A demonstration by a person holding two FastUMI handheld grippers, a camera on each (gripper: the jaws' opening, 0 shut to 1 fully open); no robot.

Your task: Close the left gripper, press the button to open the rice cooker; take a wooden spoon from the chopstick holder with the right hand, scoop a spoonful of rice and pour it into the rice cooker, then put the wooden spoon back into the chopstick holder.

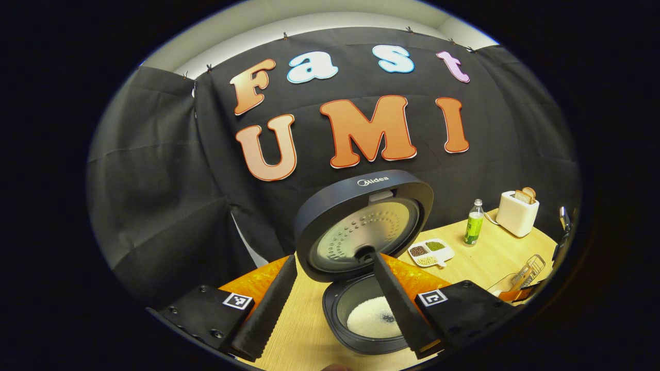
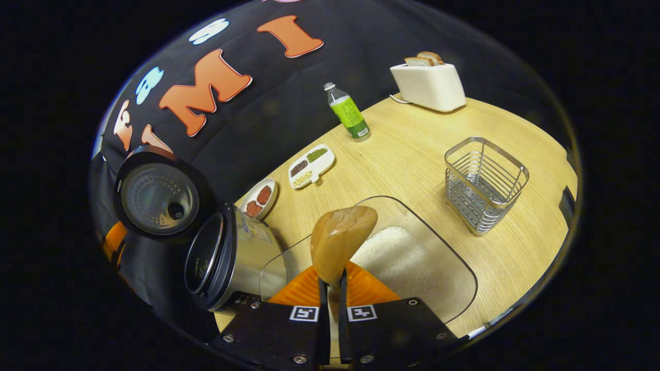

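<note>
The rice cooker (image 1: 361, 314) stands with its lid (image 1: 361, 226) up, and white rice lies in its pot (image 1: 368, 319). My left gripper (image 1: 334, 259) hovers above it, open, its fingers spread to either side of the lid with nothing between them. My right gripper (image 2: 332, 281) is shut on the handle of the wooden spoon (image 2: 343, 237). The spoon's bowl is held up over a clear container of rice (image 2: 407, 263), and I see no rice on the side facing me. The wire chopstick holder (image 2: 482, 183) stands to its right with nothing inside. The cooker (image 2: 227, 257) is on the left.
At the back of the wooden table (image 2: 412, 149) stand a white toaster (image 2: 428, 85) with bread and a green bottle (image 2: 348, 113). A divided dish of beans (image 2: 311, 165) and a small dish (image 2: 259, 198) lie near the cooker. The black cloth wall is close behind.
</note>
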